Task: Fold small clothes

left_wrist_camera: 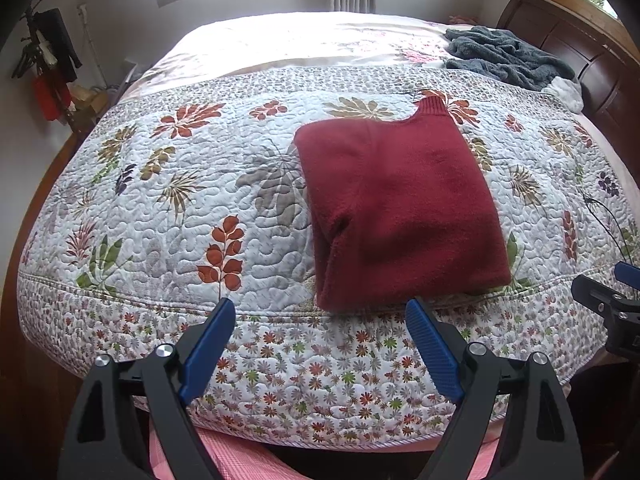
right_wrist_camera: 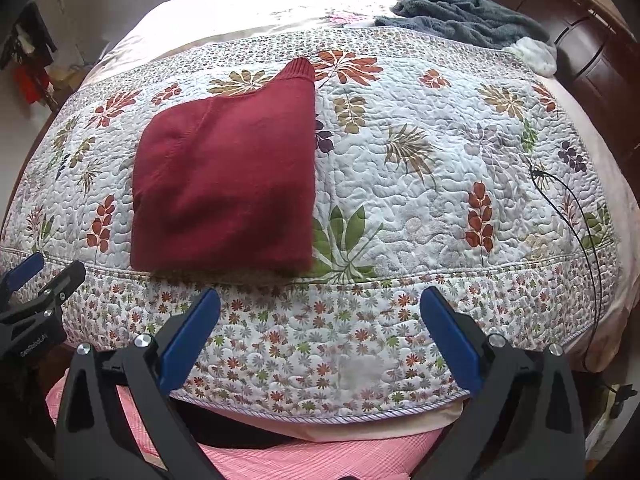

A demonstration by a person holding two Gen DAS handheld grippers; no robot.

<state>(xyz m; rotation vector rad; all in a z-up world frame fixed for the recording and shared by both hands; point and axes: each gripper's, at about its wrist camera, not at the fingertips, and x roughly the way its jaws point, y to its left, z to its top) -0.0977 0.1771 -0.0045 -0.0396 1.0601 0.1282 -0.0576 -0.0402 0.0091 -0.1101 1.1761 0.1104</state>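
Both grippers, left gripper (left_wrist_camera: 320,322) and right gripper (right_wrist_camera: 320,312), gape wide, empty, short of folded red sweater (left_wrist_camera: 394,204).
Soft, thick, limp knit; we'd pinch near-edge corners on the bed quilt (left_wrist_camera: 168,208).

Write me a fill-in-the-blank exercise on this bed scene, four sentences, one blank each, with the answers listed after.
1. The folded sweater on the quilt is dark ____ in colour.
2. The left gripper and the right gripper both have their jaws ____, holding nothing.
3. The crumpled grey blanket lies near the wooden ____ of the bed.
4. Each gripper's finger pads are ____ in colour.

Missing words: red; open; headboard; blue
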